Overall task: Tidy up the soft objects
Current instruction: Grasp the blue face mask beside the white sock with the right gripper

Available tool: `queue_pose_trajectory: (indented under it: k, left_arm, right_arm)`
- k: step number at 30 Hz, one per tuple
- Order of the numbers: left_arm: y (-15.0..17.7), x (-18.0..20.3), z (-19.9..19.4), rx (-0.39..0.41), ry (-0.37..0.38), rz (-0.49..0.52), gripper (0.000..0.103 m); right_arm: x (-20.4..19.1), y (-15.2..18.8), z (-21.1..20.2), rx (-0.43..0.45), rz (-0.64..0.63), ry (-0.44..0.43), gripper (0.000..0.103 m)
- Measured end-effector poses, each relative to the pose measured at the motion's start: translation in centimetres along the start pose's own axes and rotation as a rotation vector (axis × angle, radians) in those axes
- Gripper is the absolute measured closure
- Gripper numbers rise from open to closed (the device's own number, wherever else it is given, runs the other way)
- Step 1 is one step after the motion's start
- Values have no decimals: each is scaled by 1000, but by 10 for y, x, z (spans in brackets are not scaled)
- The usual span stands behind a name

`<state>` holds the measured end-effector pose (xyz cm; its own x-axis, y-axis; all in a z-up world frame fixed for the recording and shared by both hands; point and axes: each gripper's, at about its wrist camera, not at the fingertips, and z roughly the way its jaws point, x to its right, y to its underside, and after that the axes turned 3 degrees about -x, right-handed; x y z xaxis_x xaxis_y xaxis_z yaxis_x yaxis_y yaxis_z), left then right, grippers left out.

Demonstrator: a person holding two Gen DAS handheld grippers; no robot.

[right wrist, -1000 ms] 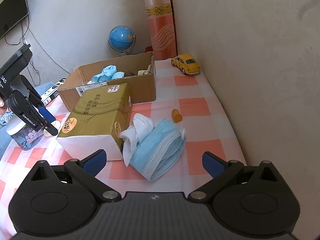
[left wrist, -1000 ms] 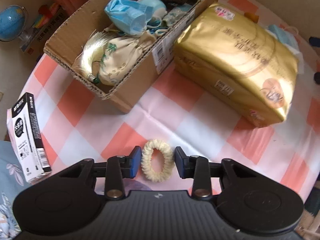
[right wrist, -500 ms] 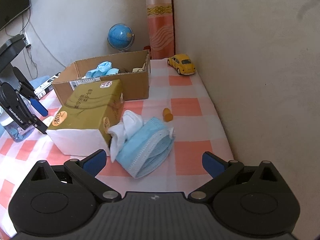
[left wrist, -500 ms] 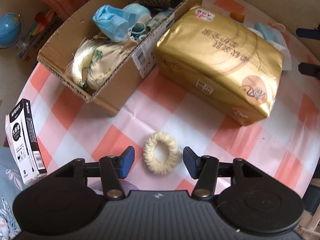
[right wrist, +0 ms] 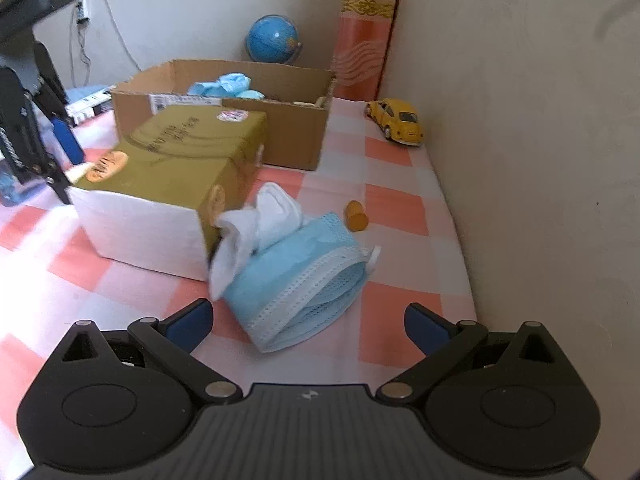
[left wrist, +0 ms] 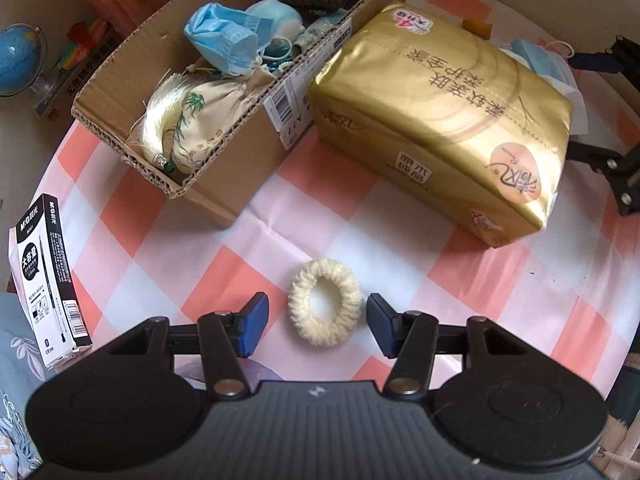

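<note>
A cream knitted scrunchie (left wrist: 320,332) lies flat on the checked tablecloth. My left gripper (left wrist: 316,316) points down over it, open, with a blue pad on each side and neither touching it. In the right wrist view a stack of blue face masks (right wrist: 296,284) with a white cloth (right wrist: 264,216) on it lies against the gold tissue pack (right wrist: 172,148). My right gripper (right wrist: 308,320) is open wide just in front of the masks, with nothing between its fingers. The cardboard box (left wrist: 224,184) holds blue masks, a printed pouch with a tassel and knitted pieces.
The gold tissue pack (left wrist: 440,112) sits beside the cardboard box (right wrist: 296,136). A black and white pen box (left wrist: 44,276) lies at the table's left edge. A small orange piece (right wrist: 357,216) and a yellow toy car (right wrist: 396,120) are near the wall. A globe (right wrist: 272,38) stands behind the box.
My left gripper's jaws have spread away from the scrunchie, which stays on the cloth. The right gripper has come lower and closer to the blue masks and has rolled a little.
</note>
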<state>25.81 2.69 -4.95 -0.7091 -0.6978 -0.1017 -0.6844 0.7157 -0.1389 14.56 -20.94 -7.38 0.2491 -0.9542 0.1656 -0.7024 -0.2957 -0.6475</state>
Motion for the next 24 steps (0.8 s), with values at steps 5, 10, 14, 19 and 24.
queue_pose_trajectory:
  k: [5,10,14,19,24]
  left_arm:
    - [3,0,2,0,4,-4,47]
    - [4,-2,3,3,7,-9,47]
    - [4,-2,4,3,9,-14,47]
    - [2,-1,4,-1,7,-10,47]
    - [1,-1,5,-4,8,-14,45]
  right_arm:
    - [17,5,-4,-8,62,65,0]
    - [25,9,-13,8,117,82,0]
    - [20,4,-15,42,130,68,0]
    - [16,-4,-12,65,138,52,0]
    - [11,-6,-2,44,133,37,0]
